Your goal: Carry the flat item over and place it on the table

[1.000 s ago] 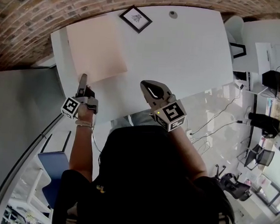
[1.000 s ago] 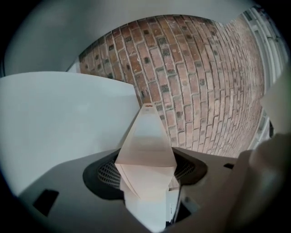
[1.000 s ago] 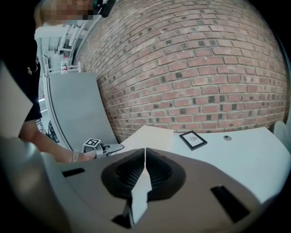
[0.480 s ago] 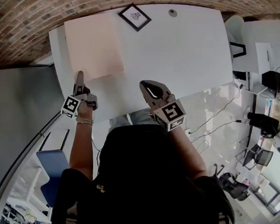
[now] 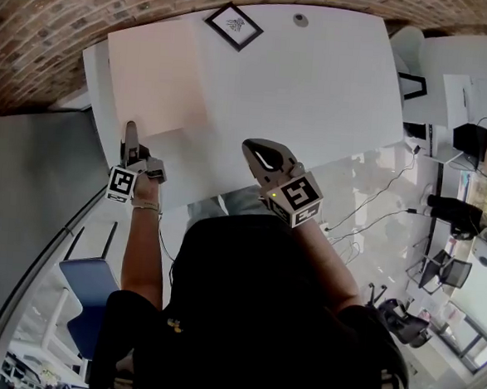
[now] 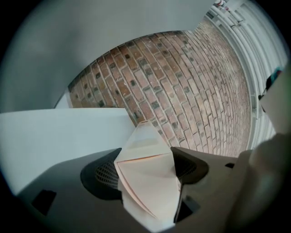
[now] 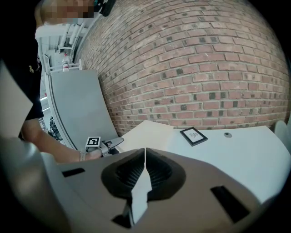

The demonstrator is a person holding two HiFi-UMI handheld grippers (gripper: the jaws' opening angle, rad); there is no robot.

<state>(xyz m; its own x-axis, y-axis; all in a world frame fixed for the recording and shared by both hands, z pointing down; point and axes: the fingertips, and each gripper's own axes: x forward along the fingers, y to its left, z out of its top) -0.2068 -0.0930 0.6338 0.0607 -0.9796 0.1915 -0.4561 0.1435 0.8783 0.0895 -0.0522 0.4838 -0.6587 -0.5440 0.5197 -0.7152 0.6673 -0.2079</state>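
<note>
- Head view: we are seeing the flat sheet point(image 5: 156, 79) lying on the white table point(image 5: 317, 95), toward its far left corner, with the left gripper point(image 5: 130, 133) sitting at the sheet's near left corner.
- We are reading that gripper's jaws as standing wide — they have just been opening. In the left gripper view the sheet's pale corner is lying between them and neither pad is pressing on it.
- We are finding the right gripper point(image 5: 261, 153) hanging over the table's near edge, well apart from the sheet, its jaws together on nothing.
- We are judging the placing as all but done; what is remaining is getting the left gripper clear.
- We are worrying about a snag. With the corner lying between the jaws, a tilting or rolling pull-back could catch it on a pad and drag the sheet along.
- We are also noting the sheet resting near the table's left edge — a drag that way could send it over the side, since a thin sheet probably slides easily on a smooth top.
- We are seeing little risk to the framed picture point(image 5: 234, 25), which is sitting just beside the sheet's far right corner, well apart from both grippers.
</note>
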